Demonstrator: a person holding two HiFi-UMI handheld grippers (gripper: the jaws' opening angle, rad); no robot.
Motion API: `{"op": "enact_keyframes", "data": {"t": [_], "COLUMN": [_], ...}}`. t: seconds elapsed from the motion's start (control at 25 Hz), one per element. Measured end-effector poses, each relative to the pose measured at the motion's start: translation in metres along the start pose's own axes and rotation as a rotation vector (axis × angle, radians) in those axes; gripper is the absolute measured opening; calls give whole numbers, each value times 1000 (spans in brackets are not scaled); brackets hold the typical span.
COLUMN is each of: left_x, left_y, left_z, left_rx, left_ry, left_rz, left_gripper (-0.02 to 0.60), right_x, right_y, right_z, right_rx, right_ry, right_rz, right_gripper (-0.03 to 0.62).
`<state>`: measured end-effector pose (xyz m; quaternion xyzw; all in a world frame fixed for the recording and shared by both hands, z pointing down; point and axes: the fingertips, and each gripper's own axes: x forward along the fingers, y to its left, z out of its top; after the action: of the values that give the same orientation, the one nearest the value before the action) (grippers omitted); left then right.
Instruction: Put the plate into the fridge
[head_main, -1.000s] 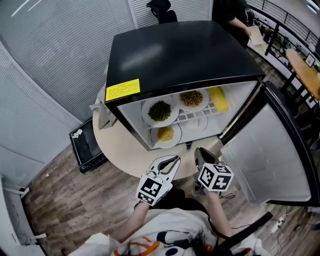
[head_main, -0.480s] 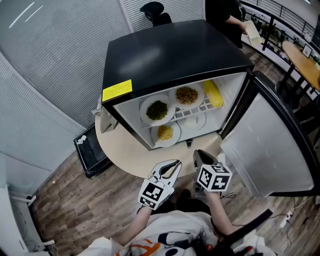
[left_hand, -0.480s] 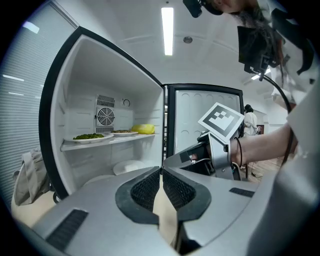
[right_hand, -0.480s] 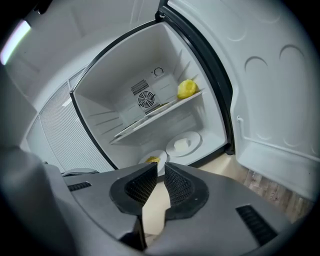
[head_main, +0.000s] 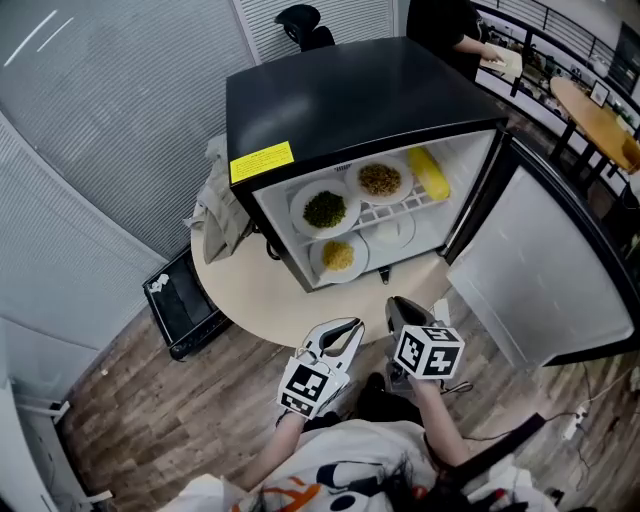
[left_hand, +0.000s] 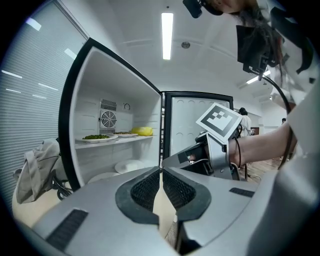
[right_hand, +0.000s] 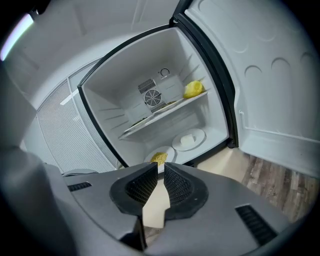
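Four plates (head_main: 325, 209) sit in the open fridge (head_main: 350, 95), two on its shelf (head_main: 397, 215), two below; out front, the left gripper (head_main: 350, 327) has jaws pressed together, empty, and the right gripper (head_main: 399, 305) has jaws slightly apart, closing on nothing.

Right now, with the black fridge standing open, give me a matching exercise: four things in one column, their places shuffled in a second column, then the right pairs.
Things
1. white plate of dark green food
2. bright yellow lumpy food
3. white plate of yellow food
4. yellow rectangular sticker

Places
A. black top of the fridge, front corner
B. upper shelf, end nearest the open door
C. bottom level, below the upper shelf
D. upper shelf, end away from the open door

Pairs: 1-D, 2-B, 3-C, 4-A
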<state>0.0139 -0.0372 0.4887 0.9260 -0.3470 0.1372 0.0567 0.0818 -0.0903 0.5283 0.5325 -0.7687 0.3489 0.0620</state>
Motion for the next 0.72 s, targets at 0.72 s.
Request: {"op": "enact_keyframes", "data": {"t": [0.72], "left_x": [-120], "left_y": [-18], "left_z": [-35], "left_rx": [16], "left_ry": [-23], "left_rz": [-67], "left_gripper": [14], "right_x": [-55], "right_y": [92], "right_z": [-89], "right_rx": [30], "right_ry": [-30], "right_rz": [-46], "right_gripper": [41]}}
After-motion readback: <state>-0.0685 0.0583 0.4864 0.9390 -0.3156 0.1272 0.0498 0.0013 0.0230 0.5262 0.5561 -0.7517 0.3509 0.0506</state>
